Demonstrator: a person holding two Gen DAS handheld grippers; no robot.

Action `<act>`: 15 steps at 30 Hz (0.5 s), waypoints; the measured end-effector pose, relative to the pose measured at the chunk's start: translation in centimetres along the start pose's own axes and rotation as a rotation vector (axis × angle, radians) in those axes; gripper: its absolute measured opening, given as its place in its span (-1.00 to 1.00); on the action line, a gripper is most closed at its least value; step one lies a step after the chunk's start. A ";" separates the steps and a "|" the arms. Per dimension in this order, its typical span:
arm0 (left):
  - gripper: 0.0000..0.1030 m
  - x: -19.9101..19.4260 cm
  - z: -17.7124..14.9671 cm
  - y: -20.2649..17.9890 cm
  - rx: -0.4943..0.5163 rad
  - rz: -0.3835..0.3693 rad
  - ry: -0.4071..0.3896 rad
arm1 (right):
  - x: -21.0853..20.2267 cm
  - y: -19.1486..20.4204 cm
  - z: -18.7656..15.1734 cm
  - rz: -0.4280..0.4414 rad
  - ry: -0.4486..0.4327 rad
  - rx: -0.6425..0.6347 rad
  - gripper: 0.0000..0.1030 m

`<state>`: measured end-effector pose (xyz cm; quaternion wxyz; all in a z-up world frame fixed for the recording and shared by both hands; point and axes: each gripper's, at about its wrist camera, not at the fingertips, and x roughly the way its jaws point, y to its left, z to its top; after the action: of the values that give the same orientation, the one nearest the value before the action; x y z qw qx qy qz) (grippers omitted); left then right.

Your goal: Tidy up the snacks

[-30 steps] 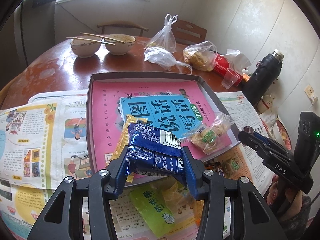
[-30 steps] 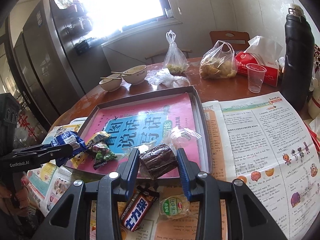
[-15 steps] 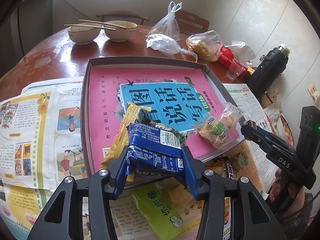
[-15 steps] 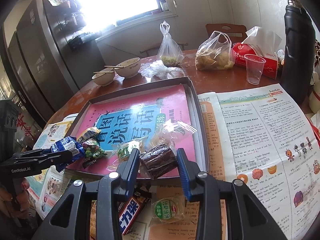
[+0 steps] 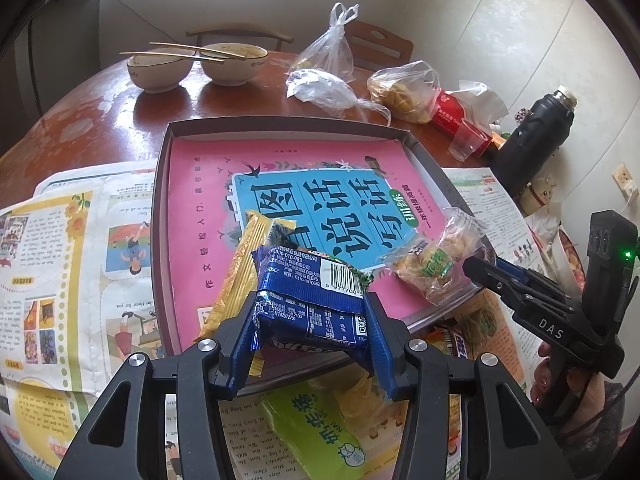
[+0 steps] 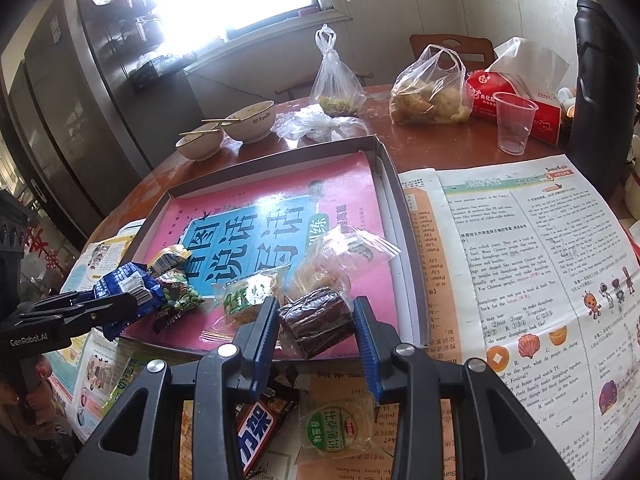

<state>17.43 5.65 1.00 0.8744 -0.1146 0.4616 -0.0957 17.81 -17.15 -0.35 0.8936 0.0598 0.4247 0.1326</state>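
Both hands have carried their loads in over the near edge of the shallow tray (image 5: 162, 216), which now fills more of each view than it did a moment ago, the pink book (image 5: 208, 208) lining it looming closer. The right gripper (image 6: 316, 322) has dipped a little toward the tray's near-right corner, while the left gripper (image 5: 310, 322) has barely shifted.

The left gripper's fingers are part-closed and clamped on the sides of a blue snack packet (image 5: 312, 300), held above the tray's near-left part, just over a yellow packet (image 5: 240, 272) lying there. The right gripper's fingers sit narrower, squeezing a dark brown wrapped cake (image 6: 314, 318) over the near rim. Neither grip has changed.

Inside the tray, clear-wrapped biscuits (image 5: 436, 256) and a green pea packet (image 6: 178, 292) already lie on the book. A green pouch (image 5: 316, 432), a chocolate bar (image 6: 256, 432) and a round green-labelled pack (image 6: 332, 428) wait on the newspaper (image 6: 520, 264) outside.

I reckon both are about to be let go into the tray, with several snacks left to gather.
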 end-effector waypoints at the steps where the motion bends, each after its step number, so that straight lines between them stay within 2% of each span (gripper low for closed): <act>1: 0.00 0.0 0.0 0.0 -0.002 -0.003 -0.001 | 0.1 0.0 0.0 0.000 0.001 -0.001 -0.26; 15: 0.00 1.2 0.2 0.2 -0.007 -0.030 0.009 | 1.2 1.0 0.3 0.015 0.015 -0.007 -0.26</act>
<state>18.30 5.53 0.16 0.8705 -0.1242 0.4640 -0.1073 18.57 -15.85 -0.85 0.8895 0.0587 0.4305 0.1415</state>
